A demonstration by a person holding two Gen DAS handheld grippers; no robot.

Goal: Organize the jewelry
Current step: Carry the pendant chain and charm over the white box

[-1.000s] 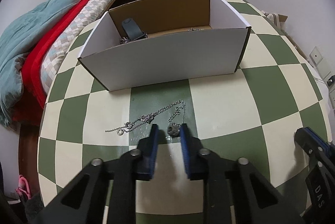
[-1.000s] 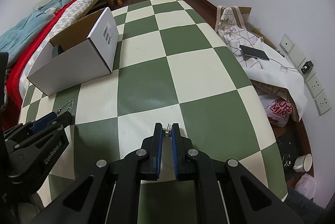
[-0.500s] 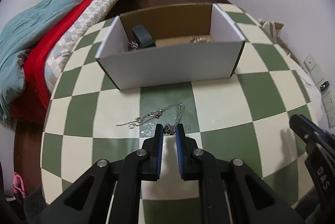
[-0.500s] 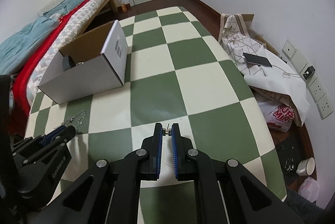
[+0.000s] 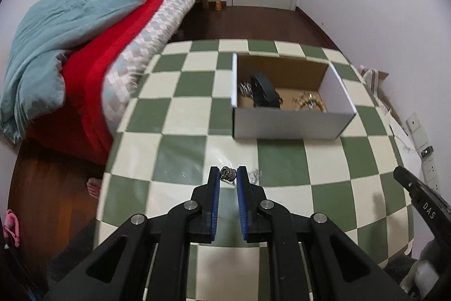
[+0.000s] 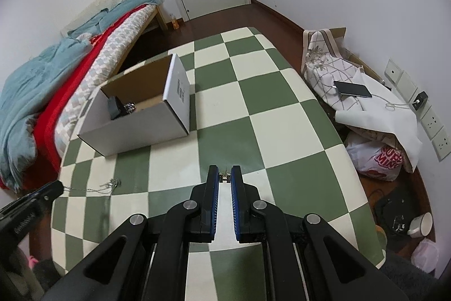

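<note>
My left gripper (image 5: 227,174) is shut on a silver beaded pendant (image 5: 227,173) and holds it above the checkered table (image 5: 180,143); its chain (image 6: 93,187) hangs down to the table in the right wrist view. My right gripper (image 6: 225,177) is shut on a small metal jewelry piece (image 6: 225,176) above the table's near part. The open white cardboard box (image 5: 290,126) stands further back and holds a dark pouch (image 5: 265,91), silver pieces and a beaded bracelet (image 5: 308,104).
A bed with a red and blue blanket (image 5: 84,53) lies left of the table. Bags, a phone (image 6: 352,88) and wall sockets are on the right beyond the table edge. The right gripper's tip (image 5: 417,188) shows at the right of the left wrist view.
My left gripper shut on the pendant and lifted it up off the table, the chain trailing below. My right gripper rose too, holding its small piece throughout.
</note>
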